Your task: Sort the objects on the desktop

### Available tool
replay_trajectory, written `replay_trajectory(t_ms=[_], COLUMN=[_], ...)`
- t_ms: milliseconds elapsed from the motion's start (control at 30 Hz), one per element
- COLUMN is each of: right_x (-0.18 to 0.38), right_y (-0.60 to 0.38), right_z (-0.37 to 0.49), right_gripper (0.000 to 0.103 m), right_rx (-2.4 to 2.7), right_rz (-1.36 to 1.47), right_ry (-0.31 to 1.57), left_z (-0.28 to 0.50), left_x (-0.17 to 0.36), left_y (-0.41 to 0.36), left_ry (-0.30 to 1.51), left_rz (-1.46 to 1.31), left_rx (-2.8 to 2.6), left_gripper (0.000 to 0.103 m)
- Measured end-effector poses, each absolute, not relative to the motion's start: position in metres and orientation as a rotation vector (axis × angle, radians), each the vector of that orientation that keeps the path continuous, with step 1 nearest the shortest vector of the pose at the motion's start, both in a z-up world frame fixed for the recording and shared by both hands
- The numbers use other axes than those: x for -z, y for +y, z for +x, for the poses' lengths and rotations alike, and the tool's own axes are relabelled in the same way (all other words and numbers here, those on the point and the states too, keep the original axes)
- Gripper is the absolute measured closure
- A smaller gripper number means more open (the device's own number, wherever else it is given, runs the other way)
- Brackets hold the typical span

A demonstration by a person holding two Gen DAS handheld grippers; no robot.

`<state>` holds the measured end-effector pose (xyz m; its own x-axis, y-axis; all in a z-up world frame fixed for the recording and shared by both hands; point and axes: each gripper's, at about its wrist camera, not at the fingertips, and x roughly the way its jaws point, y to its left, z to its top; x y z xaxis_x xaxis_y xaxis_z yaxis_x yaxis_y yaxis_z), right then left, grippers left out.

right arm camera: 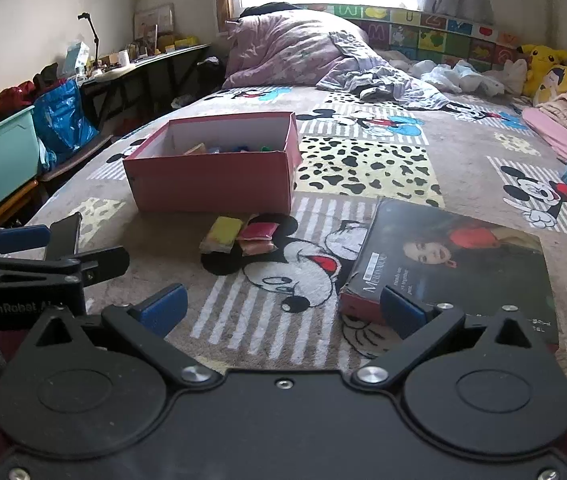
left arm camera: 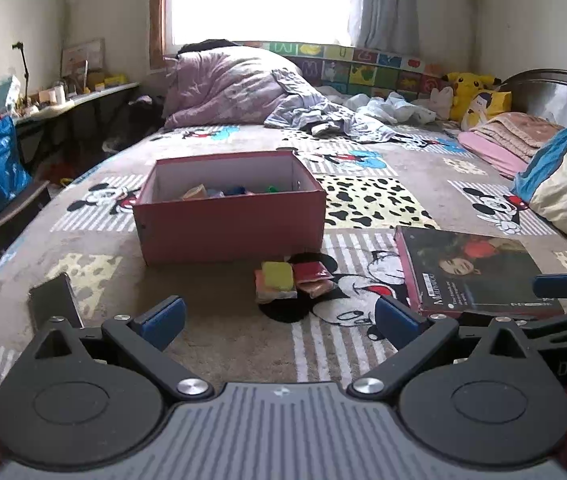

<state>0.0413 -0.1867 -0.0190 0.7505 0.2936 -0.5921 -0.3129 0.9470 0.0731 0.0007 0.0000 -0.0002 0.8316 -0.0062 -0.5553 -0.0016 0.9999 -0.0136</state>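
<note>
Ahead of the grippers stood one pink box [left arm camera: 229, 216], with several small coloured items inside, too hidden to count. Between it and the grippers lay a cluster of clay packets [left arm camera: 293, 280]: one yellow, one red, one orange, perhaps one more underneath. One book [left arm camera: 475, 276] lay right; one dark phone [left arm camera: 55, 302] left.

Daylight is admitted through the blown-out window [left arm camera: 259, 0]; soft shadows are cast, and straight edges are bent by fisheye distortion.
</note>
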Motion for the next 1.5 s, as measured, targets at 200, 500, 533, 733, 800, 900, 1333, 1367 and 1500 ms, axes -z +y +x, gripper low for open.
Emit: replay_trajectory(t_ms=[200, 500, 533, 733, 800, 900, 1333, 1367, 1500], right_x=[0.018, 0.022, 0.022, 0.020, 0.021, 0.023, 0.027, 0.028, 0.028], right_y=[-0.188, -0.188, -0.188, -0.187, -0.187, -0.187, -0.189, -0.189, -0.190], right_z=[0.040, 0.044, 0.044, 0.046, 0.047, 0.048, 0.053, 0.053, 0.053], right_gripper=[0.000, 0.000, 0.000, 0.000, 0.000, 0.000, 0.000, 0.000, 0.000], right_rx=[-0.330, -0.334, -0.335, -0.342, -0.343, -0.343, -0.341, -0.340, -0.334], right_rz=[-0.033, -0.029, -0.029, -0.030, -0.033, -0.037, -0.038, -0.039, -0.043], right_ry=[0.628, 0.633, 0.633, 0.633, 0.635, 0.638, 0.645, 0.646, 0.645], left_z=[-0.002, 0.000, 0.000, 0.003, 0.004, 0.006, 0.013, 0.013, 0.015], left_x=[-0.005, -0.001, -0.001, 0.001, 0.003, 0.005, 0.008, 0.008, 0.009], left_y=[0.000, -0.006, -0.006, -0.005, -0.004, -0.003, -0.004, -0.005, -0.007], left_ry=[0.559, 0.570, 0.571, 0.576, 0.580, 0.586, 0.585, 0.586, 0.588], left_rz=[0.013, 0.023, 0.023, 0.016, 0.010, 0.000, -0.012, -0.012, -0.009], left_rx=[-0.008, -0.022, -0.023, -0.025, -0.025, -0.020, -0.012, -0.011, -0.006], left_gripper=[0.002, 0.002, 0.002, 0.001, 0.001, 0.002, 0.002, 0.002, 0.002])
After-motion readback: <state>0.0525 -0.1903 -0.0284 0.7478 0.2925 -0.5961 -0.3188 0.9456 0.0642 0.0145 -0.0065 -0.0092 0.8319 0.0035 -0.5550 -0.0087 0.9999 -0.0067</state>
